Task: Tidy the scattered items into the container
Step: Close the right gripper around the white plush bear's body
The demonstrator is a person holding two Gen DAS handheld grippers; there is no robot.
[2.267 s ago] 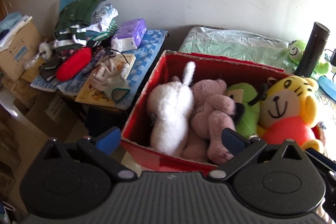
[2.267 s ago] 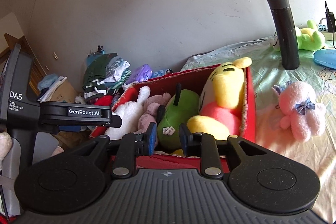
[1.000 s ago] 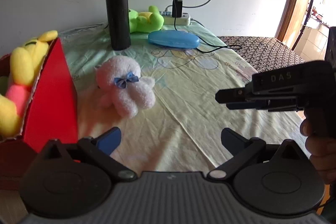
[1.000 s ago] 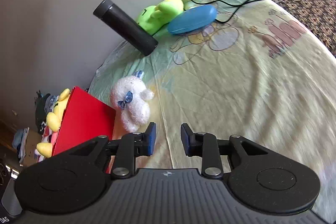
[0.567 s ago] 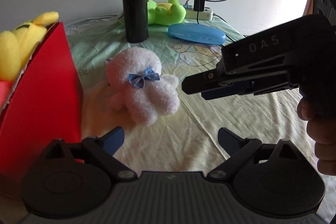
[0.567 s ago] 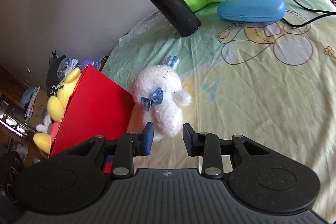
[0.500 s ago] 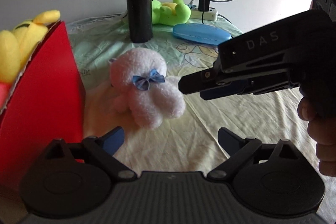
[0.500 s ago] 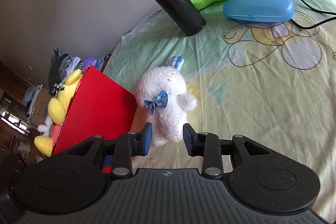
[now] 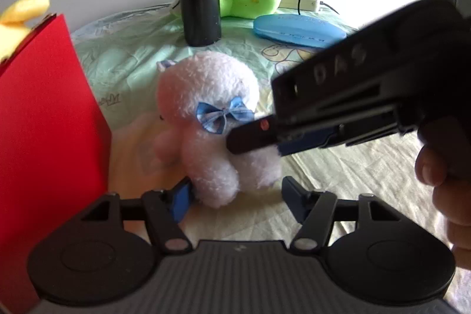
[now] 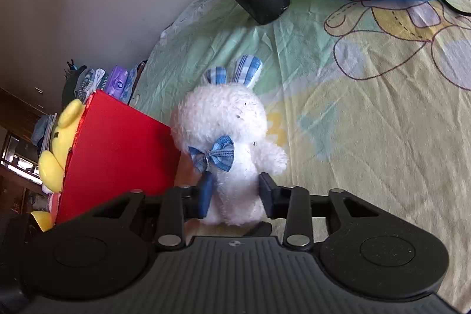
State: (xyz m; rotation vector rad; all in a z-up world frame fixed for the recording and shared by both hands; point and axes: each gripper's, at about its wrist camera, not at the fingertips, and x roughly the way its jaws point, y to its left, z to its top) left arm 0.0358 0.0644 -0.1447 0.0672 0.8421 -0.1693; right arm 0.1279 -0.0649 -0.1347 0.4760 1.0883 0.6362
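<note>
One white rabbit (image 10: 232, 155) sits between the right tool's (image 10: 237, 193) fingers; left tool (image 9: 235, 196) wide.

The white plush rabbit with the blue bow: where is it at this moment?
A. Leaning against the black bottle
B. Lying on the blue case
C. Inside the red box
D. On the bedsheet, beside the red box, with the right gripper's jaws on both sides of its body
D: the white plush rabbit sits on the bedsheet next to the red box, its lower body between the jaws of the right gripper.
</note>
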